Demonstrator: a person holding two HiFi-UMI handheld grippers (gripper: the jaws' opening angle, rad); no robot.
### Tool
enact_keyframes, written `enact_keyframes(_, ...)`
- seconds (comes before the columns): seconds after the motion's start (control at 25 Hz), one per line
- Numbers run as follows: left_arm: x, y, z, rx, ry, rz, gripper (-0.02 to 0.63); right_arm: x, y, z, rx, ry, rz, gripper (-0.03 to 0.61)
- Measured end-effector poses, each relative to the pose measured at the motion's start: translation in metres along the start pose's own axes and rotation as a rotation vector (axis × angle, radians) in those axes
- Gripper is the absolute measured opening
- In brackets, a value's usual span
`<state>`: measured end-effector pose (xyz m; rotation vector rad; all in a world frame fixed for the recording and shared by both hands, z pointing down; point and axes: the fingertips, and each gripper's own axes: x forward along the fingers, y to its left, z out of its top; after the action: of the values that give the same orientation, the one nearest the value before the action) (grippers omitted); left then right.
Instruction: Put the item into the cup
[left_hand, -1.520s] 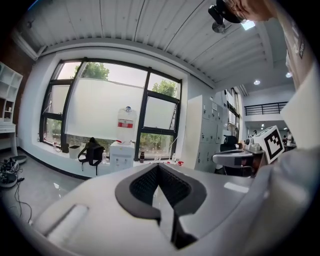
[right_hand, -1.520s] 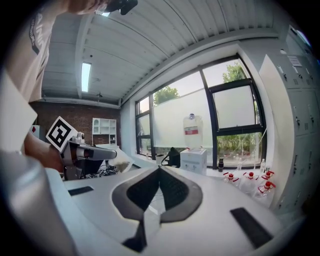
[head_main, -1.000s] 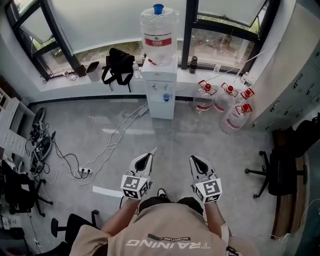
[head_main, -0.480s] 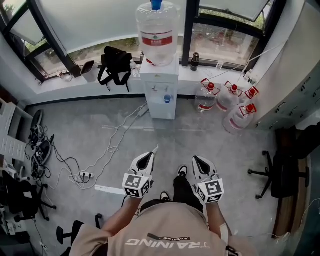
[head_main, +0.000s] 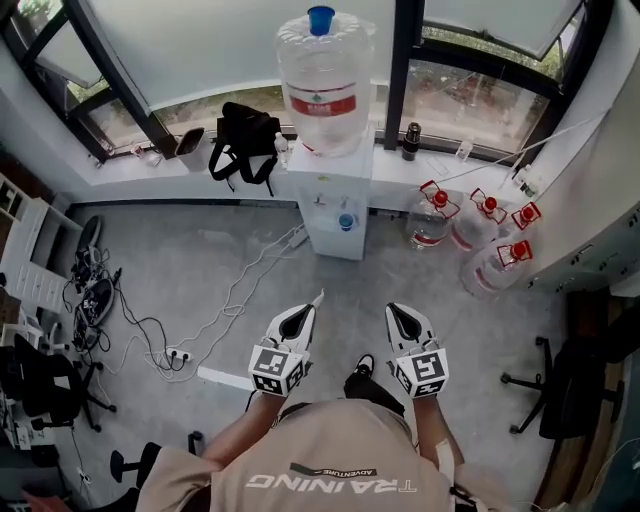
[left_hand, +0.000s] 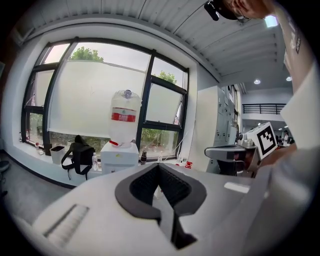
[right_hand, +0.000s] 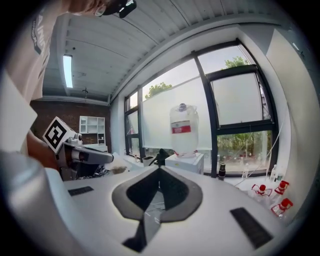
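Your left claw: jaws pressed together, nothing between. Your right claw: tips meeting too, empty. Both side by side before your torso, aimed toward water dispenser below window. Cup, item: cannot tell where.

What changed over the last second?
The person walked forward: the water dispenser looks nearer and larger in the head view. Nothing was taken hold of or let go. The left gripper and right gripper stay shut, empty, side by side.
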<state>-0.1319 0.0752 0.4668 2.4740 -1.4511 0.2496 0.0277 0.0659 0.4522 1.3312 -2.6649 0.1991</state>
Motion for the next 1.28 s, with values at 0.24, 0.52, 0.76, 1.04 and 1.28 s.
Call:
enact_keyframes(0.24, 0.057, 0.003, 0.017, 0.039, 0.015, 0.023, 0.008, 0.039, -0.053, 0.004, 0.006, -0.001, 0.042, 0.011)
enact_keyframes(0.52, 0.107, -0.003, 0.023, 0.044, 0.029, 0.041, 0.008, 0.070, -0.095, -0.006, 0.047, 0.022, 0.076, 0.011)
enact_keyframes(0.76, 0.134, 0.018, 0.034, 0.021, 0.037, 0.041, 0.008, 0.107, -0.105, 0.002, 0.028, 0.047, 0.112, 0.011)
enact_keyframes(1.04, 0.178, 0.057, 0.038, 0.015, 0.041, -0.009, 0.008, 0.155, -0.114, 0.004, 0.010, 0.073, 0.092, 0.011)
enact_keyframes(1.28, 0.225, 0.098, 0.061, 0.020, 0.031, -0.063, 0.008, 0.200, -0.131, 0.028, 0.001, 0.068, 0.028, 0.011)
